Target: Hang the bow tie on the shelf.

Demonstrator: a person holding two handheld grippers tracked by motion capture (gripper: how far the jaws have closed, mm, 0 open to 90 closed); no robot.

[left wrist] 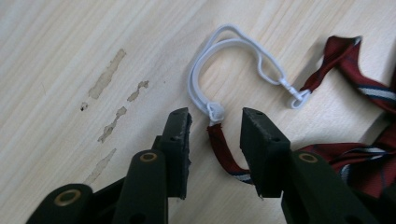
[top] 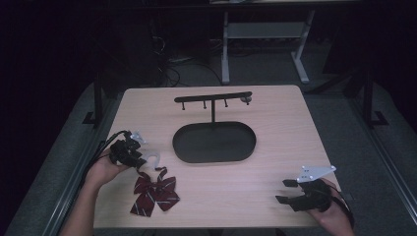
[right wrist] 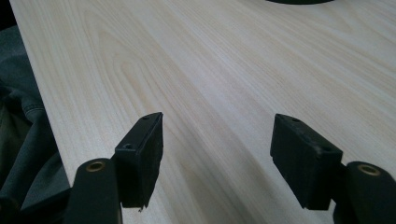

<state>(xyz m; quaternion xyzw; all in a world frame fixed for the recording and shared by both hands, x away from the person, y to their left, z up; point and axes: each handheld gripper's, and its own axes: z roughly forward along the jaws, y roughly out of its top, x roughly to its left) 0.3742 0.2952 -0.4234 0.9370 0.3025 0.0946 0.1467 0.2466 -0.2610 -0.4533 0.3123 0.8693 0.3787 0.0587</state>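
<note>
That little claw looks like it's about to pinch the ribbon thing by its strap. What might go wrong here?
1. The left hand-held gripper has only a thin red strap end between its jaws, not yet pinched. So narrow a strip may slip out as they close.
2. The white elastic loop lies slack on the table; lifted, it may dangle and snag.
3. The bow tie hangs off that one strap, so it could swing or twist before reaching the hook stand.

— Where does the high view sit?
— Above the near edge, looking forward and down over the whole table (top: pixel 275 105).
— And the gripper views?
— Low and close (almost skimming the wood); the left one shares the bow tie (left wrist: pixel 355 88) with the high view.
</note>
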